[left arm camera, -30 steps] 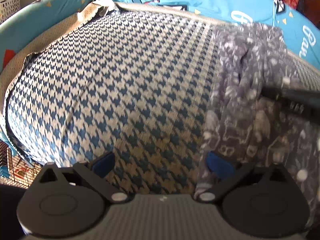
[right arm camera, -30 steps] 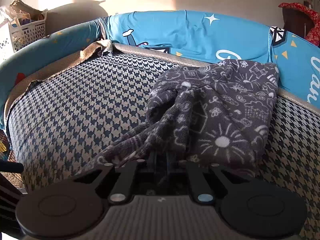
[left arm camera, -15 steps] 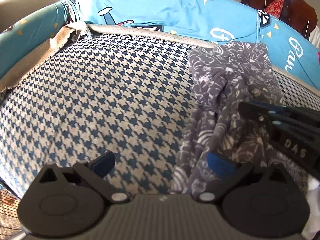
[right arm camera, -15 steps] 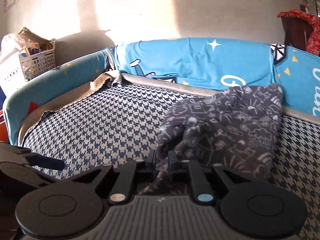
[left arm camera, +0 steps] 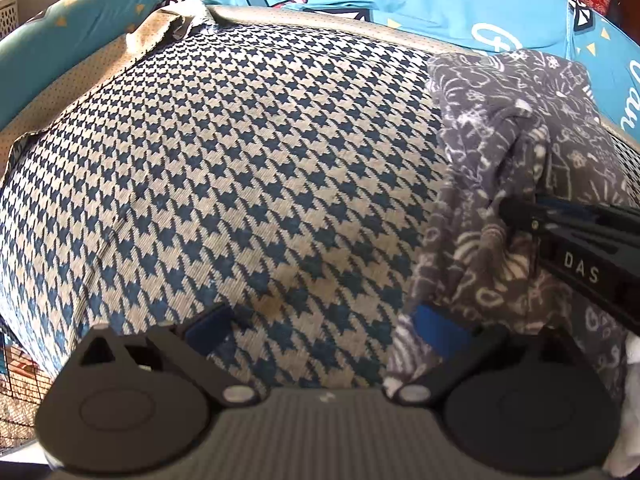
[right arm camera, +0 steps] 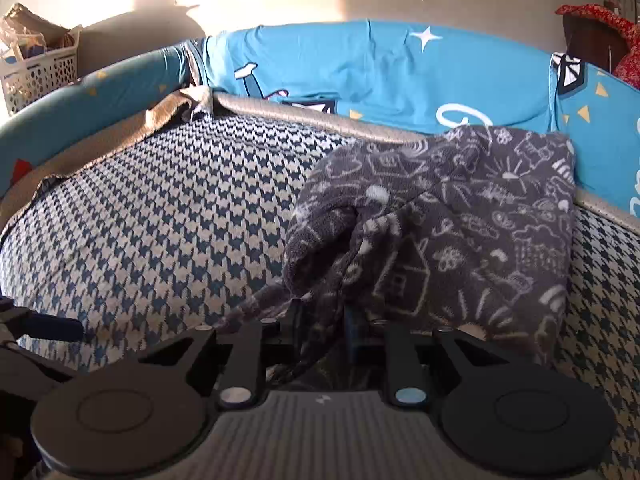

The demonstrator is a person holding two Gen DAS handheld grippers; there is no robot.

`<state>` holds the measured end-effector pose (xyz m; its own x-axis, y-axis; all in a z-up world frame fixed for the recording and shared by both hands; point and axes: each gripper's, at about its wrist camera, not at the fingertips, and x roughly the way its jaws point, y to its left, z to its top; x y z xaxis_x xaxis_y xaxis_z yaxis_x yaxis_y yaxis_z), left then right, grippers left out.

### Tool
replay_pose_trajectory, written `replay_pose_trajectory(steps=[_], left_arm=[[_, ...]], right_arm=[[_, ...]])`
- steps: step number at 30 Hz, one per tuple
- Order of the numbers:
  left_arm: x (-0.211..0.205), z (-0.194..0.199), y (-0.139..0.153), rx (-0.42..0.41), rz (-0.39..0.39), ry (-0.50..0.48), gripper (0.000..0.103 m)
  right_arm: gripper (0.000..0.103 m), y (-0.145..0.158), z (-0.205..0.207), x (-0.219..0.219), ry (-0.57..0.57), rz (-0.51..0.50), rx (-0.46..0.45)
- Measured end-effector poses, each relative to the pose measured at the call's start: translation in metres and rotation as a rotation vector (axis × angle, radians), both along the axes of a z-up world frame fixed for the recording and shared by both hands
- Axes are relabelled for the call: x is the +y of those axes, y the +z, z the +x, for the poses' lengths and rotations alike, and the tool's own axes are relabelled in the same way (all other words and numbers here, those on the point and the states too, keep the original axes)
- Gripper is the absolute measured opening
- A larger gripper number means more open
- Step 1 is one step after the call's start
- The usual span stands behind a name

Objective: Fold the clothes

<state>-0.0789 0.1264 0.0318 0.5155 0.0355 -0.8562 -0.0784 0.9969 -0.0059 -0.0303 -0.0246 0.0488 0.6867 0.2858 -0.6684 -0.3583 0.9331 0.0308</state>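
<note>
- Since the earlier frames the right tool (right arm camera: 322, 330) had sunk closer to the garment (right arm camera: 460, 232), and its jaws, then pinched tight on a twisted strand of the cloth, were opening, with that strand still between them.
- The left tool (left arm camera: 328, 328) had slid toward the garment's near edge; its jaws stood wide apart, one blue pad (left arm camera: 208, 326) over bare upholstery, the other lying against the grey cloth without gripping it.
- The garment, dark grey fleece printed with white doodles of suns, houses and clouds, lay bunched on the right part of the houndstooth cushion (left arm camera: 240, 160), its far edge against the blue cover (right arm camera: 380, 68).
- Writing: the letters "DAS" showed in white on the right tool's (left arm camera: 560, 236) side, readable only in the left wrist view. White script on the blue cover was cut off and could not be read.
- Only the right wrist view showed the white lattice basket (right arm camera: 38, 72) by the wall and the red cloth (right arm camera: 600, 28) at far right, plus the left tool's (right arm camera: 36, 332) tip at the left edge.
- Only the left wrist view showed a bit of white cloth (left arm camera: 630, 380) at its right edge.
</note>
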Motion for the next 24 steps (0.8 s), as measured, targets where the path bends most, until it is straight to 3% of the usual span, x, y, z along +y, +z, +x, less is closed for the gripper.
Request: replay_pose_trajectory(steps=[5,9,17,19,22,24], left_arm=[[-0.002,0.000,0.005,-0.025,0.012,0.011,0.103],[0.002,-0.001,0.013,-0.067,0.017,0.041,0.103],[0.005,-0.005,0.022,-0.116,-0.021,0.039,0.103],[0.001,-0.006,0.020,-0.110,-0.033,0.017,0.103],[-0.006,-0.010,0.018,-0.114,-0.026,-0.015,0.103],[-0.010,-0.010,0.018,-0.121,-0.007,-0.029,0.103]], right_arm=[[0.010,0.005,0.001,0.001,0.024,0.050,-0.013],[0.010,0.012,0.004,0.007,0.057,0.106,-0.043],[0.010,0.007,0.019,0.016,0.078,0.156,-0.008],[0.011,-0.002,0.026,0.021,0.068,0.126,0.038],[0.014,-0.005,0.025,0.023,0.074,0.109,0.037],[0.023,-0.003,0.023,0.024,0.091,0.113,0.033]])
